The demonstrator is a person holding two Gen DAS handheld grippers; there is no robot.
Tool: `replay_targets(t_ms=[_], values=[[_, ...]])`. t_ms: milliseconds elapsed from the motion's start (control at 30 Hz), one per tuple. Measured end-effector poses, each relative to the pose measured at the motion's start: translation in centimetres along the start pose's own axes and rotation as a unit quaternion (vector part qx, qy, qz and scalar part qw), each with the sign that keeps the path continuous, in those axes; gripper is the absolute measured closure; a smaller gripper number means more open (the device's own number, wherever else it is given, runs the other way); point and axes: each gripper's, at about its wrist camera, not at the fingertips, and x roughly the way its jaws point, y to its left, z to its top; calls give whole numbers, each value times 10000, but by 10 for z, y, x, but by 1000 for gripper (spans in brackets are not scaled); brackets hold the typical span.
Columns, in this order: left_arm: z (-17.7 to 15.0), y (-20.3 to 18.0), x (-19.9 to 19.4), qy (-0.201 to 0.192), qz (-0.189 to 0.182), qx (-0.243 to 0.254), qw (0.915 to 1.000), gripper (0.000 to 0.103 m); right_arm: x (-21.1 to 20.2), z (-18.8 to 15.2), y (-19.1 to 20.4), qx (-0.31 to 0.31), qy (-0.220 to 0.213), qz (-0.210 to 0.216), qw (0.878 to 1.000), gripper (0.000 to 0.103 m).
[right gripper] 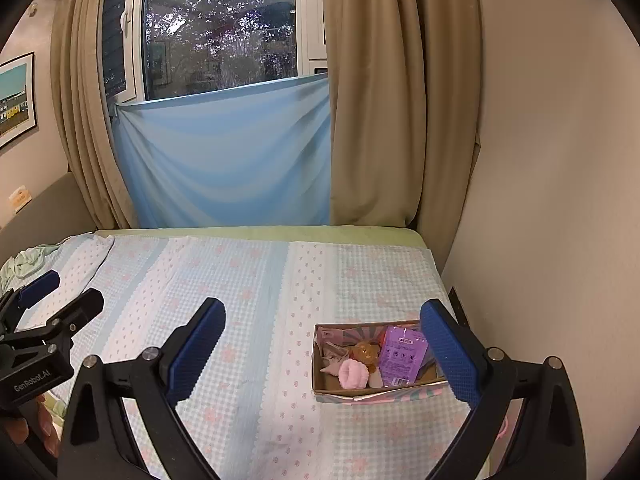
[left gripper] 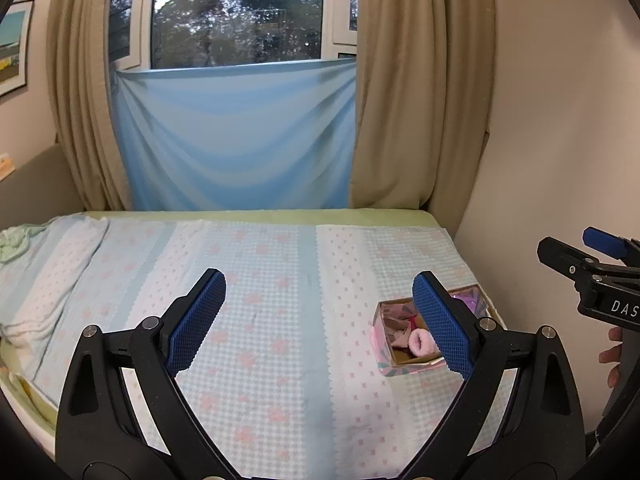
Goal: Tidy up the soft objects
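Blue ribbed pads are lining both pairs of black plastic jaws, and both pairs are standing wide apart with nothing between them. The left gripper (left gripper: 319, 322) is hovering over the bed, which is wearing a pale blue and white checked blanket with pink flowers (left gripper: 272, 320). The small open cardboard box with pastel printed sides (left gripper: 385, 366) is sitting on the blanket just beyond and partly behind its right jaw, well outside the gap. The right gripper (right gripper: 322, 354) is hanging over the same blanket, and here the box (right gripper: 340, 395) is lying ahead, inside the span of the jaws and close against the right one, though neither pad is touching it. Inside the box a rolled fluffy pink sock (right gripper: 352, 374) is lying at the near side, a small brown plush toy (right gripper: 365, 353) is sitting just behind it, and a flat purple printed packet (right gripper: 402, 354) is leaning toward the right jaw. A crumpled pale green cloth (right gripper: 26, 263) is lying far off beyond the left jaw, at the bed's edge.
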Motion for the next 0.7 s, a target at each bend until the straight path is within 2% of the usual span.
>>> replay_targets(t_ms=[700], values=[[-1,4,4,78,59,-42,9999,8,-2,1,-5,71,-35,-53,10000,6]])
